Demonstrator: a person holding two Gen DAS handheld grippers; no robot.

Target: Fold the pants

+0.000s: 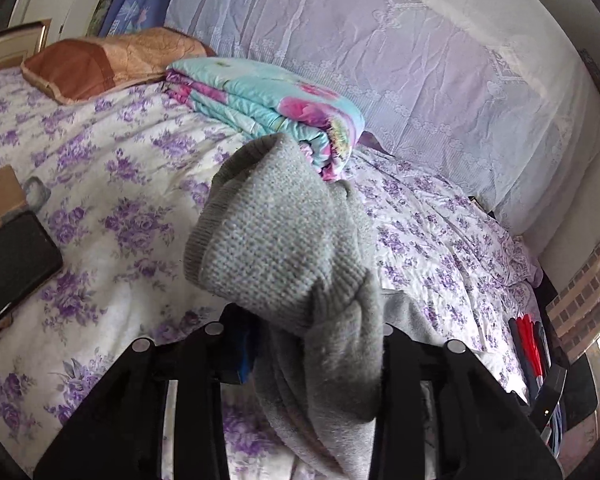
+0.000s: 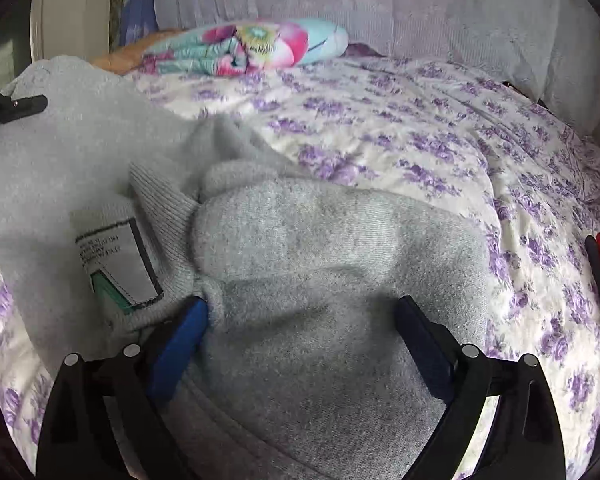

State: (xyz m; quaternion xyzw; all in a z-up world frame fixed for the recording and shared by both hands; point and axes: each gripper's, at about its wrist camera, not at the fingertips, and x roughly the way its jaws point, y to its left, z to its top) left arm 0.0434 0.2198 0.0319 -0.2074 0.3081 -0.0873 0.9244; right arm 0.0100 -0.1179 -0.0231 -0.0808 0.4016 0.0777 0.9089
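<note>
Folded quilt (image 1: 268,112) and pillow (image 1: 100,64) lie beyond grey pants (image 1: 276,240).

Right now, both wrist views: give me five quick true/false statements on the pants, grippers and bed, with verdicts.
1. The left gripper is clamped on grey fabric of the pants. True.
2. The right gripper is shut tight on the waistband. False: its blue fingers stand wide apart, with grey fabric bunched between them.
3. The pants are blue denim. False: they are grey knit with ribbed edges.
4. A folded floral quilt lies at the far side of the bed. True.
5. The care label is hidden. False: it shows, beside the right gripper's left finger.
</note>
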